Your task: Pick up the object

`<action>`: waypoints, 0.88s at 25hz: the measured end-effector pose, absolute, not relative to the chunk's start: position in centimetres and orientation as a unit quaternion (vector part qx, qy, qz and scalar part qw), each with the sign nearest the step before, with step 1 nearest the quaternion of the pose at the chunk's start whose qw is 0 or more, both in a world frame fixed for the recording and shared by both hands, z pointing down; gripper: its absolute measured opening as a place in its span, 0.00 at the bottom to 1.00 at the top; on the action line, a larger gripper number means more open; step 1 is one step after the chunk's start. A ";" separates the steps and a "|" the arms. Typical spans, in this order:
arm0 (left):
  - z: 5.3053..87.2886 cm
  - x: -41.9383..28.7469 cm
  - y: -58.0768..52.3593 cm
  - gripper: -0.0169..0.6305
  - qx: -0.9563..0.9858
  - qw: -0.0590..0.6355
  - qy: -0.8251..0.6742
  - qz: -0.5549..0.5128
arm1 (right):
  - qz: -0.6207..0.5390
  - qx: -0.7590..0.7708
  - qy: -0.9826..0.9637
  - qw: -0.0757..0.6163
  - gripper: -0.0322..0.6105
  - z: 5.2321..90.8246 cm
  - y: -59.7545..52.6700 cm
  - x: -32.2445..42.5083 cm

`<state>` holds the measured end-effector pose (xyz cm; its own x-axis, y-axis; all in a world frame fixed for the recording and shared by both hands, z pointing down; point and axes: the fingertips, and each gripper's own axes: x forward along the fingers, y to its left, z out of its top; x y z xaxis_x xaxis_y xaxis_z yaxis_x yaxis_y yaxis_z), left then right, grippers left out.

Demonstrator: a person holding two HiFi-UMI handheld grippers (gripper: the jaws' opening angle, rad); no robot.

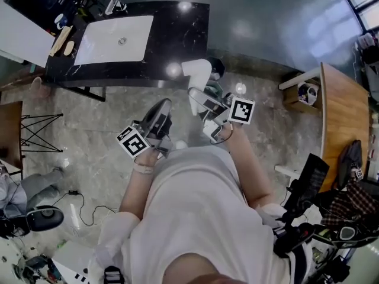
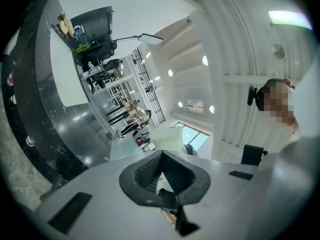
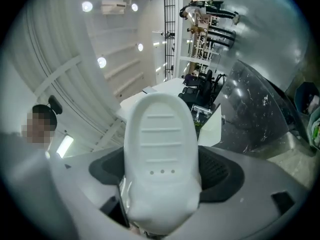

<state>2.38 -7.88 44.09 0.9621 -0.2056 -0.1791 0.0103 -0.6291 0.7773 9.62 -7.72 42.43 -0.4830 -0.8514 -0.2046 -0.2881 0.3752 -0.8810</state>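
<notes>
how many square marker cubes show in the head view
2. One cube rides on the left gripper, left of centre; the other cube on the right gripper, right of centre. No others show.

Head view. Black desk (image 1: 183,34) at top, with a white sink (image 1: 115,40) set in it. Tap (image 1: 112,2) at the sink's far rim. Two wooden items (image 1: 64,40) lie just left of the sink. Marble floor (image 1: 89,129). Black wire stand (image 1: 38,129) at left, cable (image 1: 83,203) on floor below it. Wooden desk (image 1: 340,111) at right, plaid cloth (image 1: 349,197) near its lower end.
</notes>
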 end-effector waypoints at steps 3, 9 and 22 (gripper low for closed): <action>44.1 3.2 -7.6 0.03 0.893 0.429 -0.044 -0.126 | -0.414 -0.377 0.746 0.359 0.70 42.5 -7.1 10.4; 44.1 4.0 -7.4 0.03 0.890 0.435 -0.035 -0.134 | -0.410 -0.372 0.742 0.379 0.70 42.5 -6.3 11.2; 45.0 4.1 -7.3 0.03 0.885 0.447 -0.037 -0.126 | -0.416 -0.359 0.730 0.407 0.70 42.5 -6.0 11.2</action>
